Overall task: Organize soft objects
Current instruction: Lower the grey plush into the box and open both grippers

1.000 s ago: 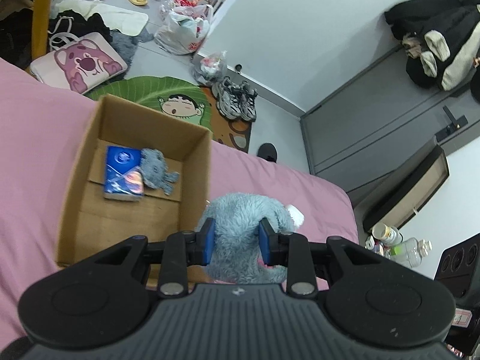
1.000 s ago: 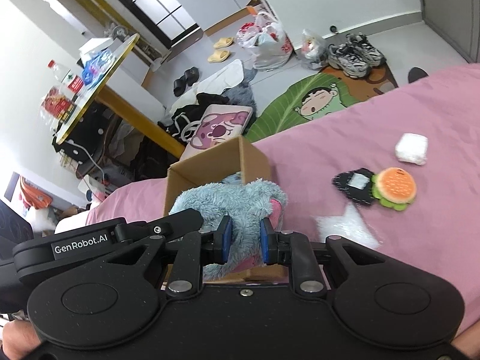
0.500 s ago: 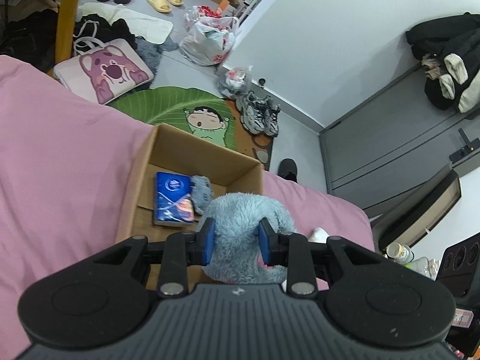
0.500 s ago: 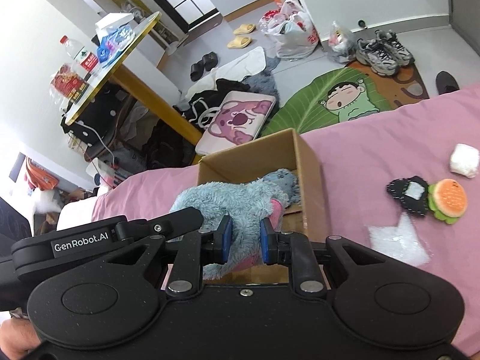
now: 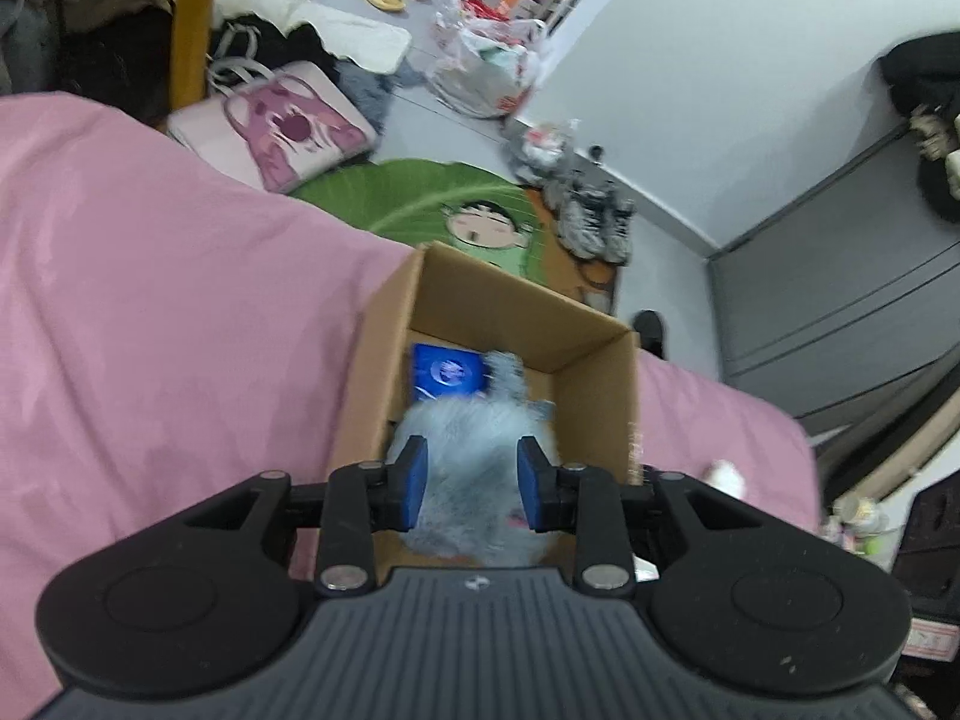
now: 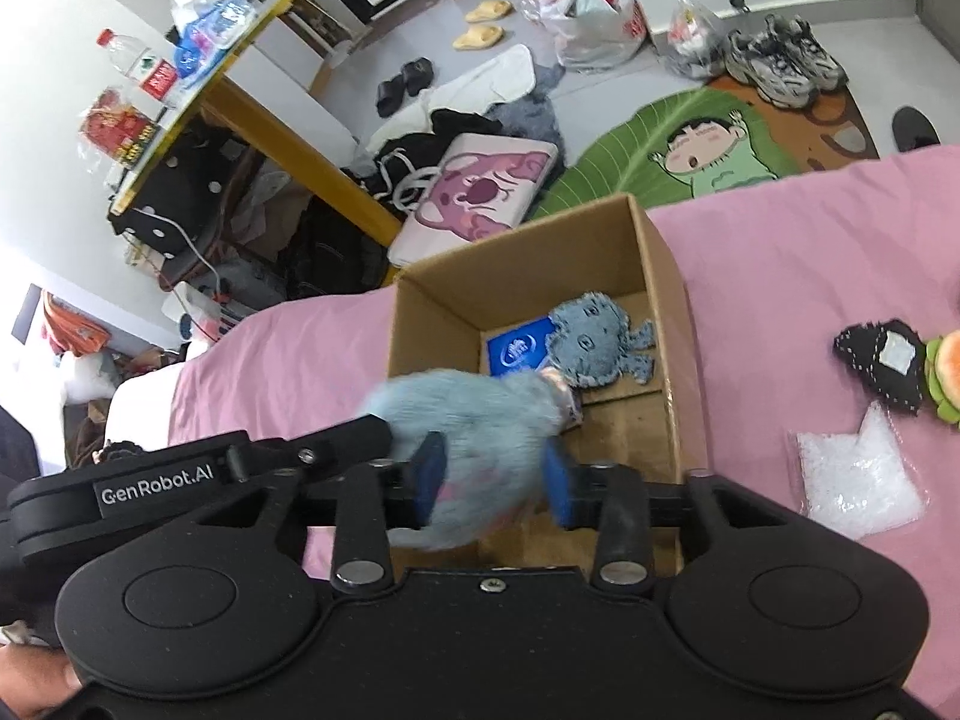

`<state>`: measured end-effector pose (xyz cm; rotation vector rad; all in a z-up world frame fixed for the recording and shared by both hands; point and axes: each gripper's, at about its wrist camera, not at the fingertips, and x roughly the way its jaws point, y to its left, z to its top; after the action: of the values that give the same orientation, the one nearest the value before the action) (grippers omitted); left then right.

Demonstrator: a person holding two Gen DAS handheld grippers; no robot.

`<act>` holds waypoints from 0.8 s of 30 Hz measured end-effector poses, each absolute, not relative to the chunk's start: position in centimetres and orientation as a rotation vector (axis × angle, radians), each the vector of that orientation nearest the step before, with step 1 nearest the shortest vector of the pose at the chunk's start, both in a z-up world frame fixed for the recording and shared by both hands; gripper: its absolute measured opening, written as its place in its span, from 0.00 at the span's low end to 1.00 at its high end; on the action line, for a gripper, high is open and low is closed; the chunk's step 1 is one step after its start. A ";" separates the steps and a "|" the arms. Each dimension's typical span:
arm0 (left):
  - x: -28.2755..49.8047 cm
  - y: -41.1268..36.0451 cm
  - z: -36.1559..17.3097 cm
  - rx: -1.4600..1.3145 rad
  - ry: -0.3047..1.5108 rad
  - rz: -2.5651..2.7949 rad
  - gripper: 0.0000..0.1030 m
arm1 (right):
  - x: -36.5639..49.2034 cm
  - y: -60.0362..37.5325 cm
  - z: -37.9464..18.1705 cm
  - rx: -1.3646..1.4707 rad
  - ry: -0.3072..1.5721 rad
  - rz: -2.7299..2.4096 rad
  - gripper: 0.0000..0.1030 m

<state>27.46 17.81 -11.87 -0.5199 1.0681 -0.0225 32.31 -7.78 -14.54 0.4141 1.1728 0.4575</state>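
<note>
blue plush toy [image 6: 480, 420] over cardboard box [image 6: 660, 276] — both grippers astride it

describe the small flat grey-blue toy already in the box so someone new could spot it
On the pink bed stands an open cardboard box. On its floor at the far end lies the small flat plush, partly over a blue packet. Unlike the big fluffy blue toy at the grippers, it is thin, denim-coloured, with stubby limbs.
</note>
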 end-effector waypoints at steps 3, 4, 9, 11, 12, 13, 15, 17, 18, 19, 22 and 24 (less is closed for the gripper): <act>27.5 17.4 -11.4 -0.457 1.060 -0.016 0.34 | 32.0 -8.1 -14.5 0.423 1.175 0.463 0.44; 27.4 17.3 -11.3 -0.455 1.062 -0.018 0.38 | 31.9 -8.3 -14.5 0.423 1.176 0.461 0.44; 27.4 16.5 -10.4 -0.437 1.052 -0.029 0.52 | 31.5 -9.2 -13.9 0.423 1.169 0.458 0.47; 27.3 16.0 -10.0 -0.428 1.045 -0.034 0.63 | 31.1 -9.7 -13.4 0.418 1.158 0.461 0.49; 27.3 15.8 -9.9 -0.427 1.042 -0.035 0.66 | 31.0 -9.8 -13.3 0.415 1.153 0.462 0.51; 27.2 15.5 -9.7 -0.425 1.039 -0.034 0.71 | 30.8 -10.1 -13.0 0.411 1.144 0.463 0.53; 26.9 14.9 -9.4 -0.417 1.028 -0.035 0.75 | 30.4 -10.6 -12.4 0.401 1.126 0.462 0.57; 26.7 14.3 -9.0 -0.405 1.015 -0.040 0.76 | 30.2 -11.2 -12.0 0.396 1.108 0.462 0.62; 26.6 14.0 -8.8 -0.398 1.012 -0.040 0.76 | 30.0 -11.5 -11.7 0.396 1.098 0.459 0.67; 26.5 13.6 -8.6 -0.389 1.010 -0.039 0.76 | 29.8 -11.9 -11.5 0.393 1.088 0.455 0.71; 26.3 12.7 -8.0 -0.377 1.007 -0.038 0.81 | 29.2 -12.9 -11.0 0.371 1.058 0.437 0.78; 26.1 12.0 -7.5 -0.363 1.000 -0.040 0.85 | 28.8 -13.8 -10.7 0.366 1.042 0.426 0.80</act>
<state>26.12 11.96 -7.52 -0.3626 0.9998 -0.0400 28.79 -13.82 -10.70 0.3660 1.0419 0.4256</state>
